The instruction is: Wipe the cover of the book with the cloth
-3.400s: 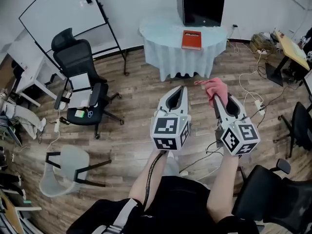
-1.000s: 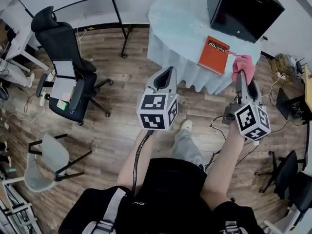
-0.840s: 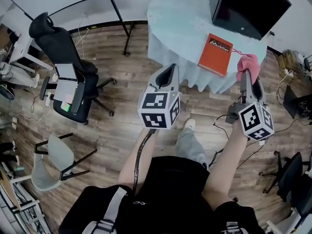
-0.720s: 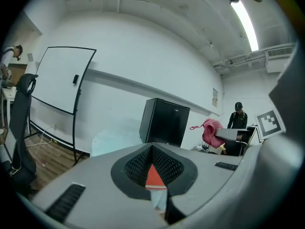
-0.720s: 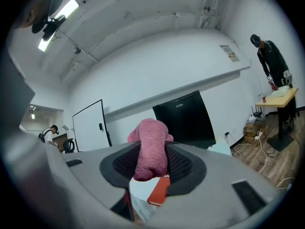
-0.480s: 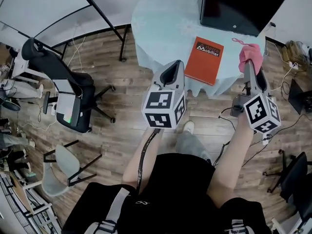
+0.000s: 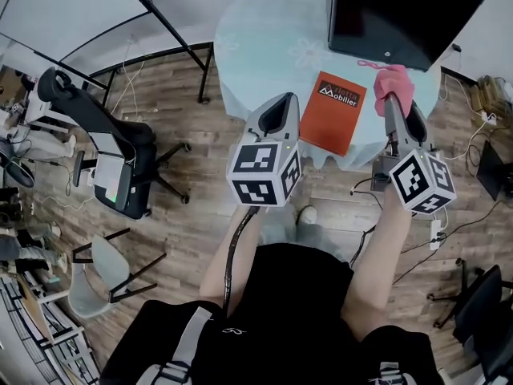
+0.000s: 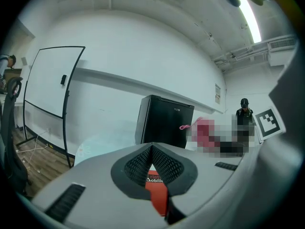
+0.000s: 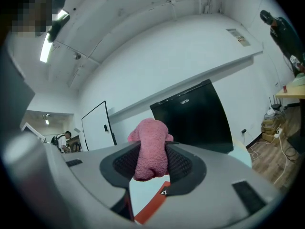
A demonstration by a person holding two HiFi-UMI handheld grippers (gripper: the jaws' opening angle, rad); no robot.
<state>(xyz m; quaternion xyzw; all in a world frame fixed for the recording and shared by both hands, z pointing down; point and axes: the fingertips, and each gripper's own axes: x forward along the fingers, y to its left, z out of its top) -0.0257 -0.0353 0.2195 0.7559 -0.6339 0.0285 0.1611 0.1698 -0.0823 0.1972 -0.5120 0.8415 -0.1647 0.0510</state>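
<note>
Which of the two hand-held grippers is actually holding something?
The right gripper: its fingers pinch the pink cloth, while the left gripper is closed on nothing.

A black cabinet [image 7: 393, 10] stands on the round, pale-blue-draped table [image 7: 264, 46]. A black office chair [image 7: 104, 135] and a grey chair [image 7: 100, 267] stand on the wooden floor [image 7: 192, 183], with a whiteboard [image 8: 47, 85] near the wall.

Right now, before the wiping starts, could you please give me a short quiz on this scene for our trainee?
1. True or false: the left gripper holds the pink cloth.
2. The red book is: A) open B) closed, flat on the round table C) held in a gripper.
3. Fill in: the right gripper is shut on the ____.
Key: 1 false; 2 B; 3 pink cloth.
</note>
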